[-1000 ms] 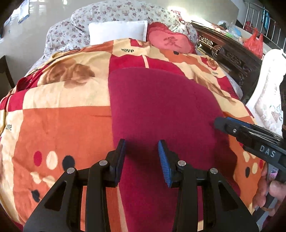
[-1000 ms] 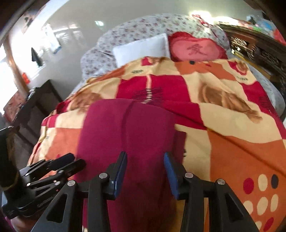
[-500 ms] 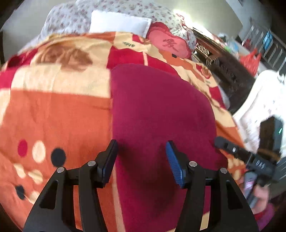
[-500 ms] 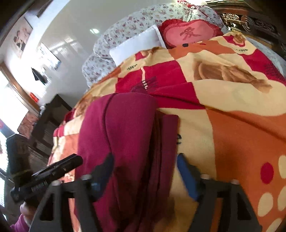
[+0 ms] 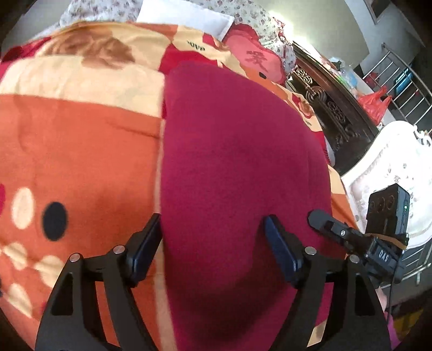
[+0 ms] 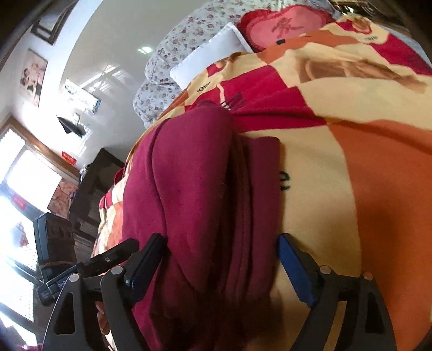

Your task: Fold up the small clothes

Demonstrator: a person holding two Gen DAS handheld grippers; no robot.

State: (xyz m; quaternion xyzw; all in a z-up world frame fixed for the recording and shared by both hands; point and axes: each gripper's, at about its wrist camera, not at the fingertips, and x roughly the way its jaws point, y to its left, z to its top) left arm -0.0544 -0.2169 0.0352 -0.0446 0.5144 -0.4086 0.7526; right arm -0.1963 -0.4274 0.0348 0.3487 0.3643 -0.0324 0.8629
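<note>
The left gripper (image 5: 213, 237) is spread wide and grasps nothing, its fingers straddling the near left edge of the maroon garment (image 5: 237, 167). The right gripper (image 6: 221, 256) is likewise released, its fingers set either side of the garment's folded right edge, where several layers stack. The garment lies lengthwise on the patterned blanket (image 5: 75, 151), running toward the pillows. Beyond the garment's far end sit a white pillow (image 5: 186, 16) and a red heart cushion (image 5: 256, 62).
</note>
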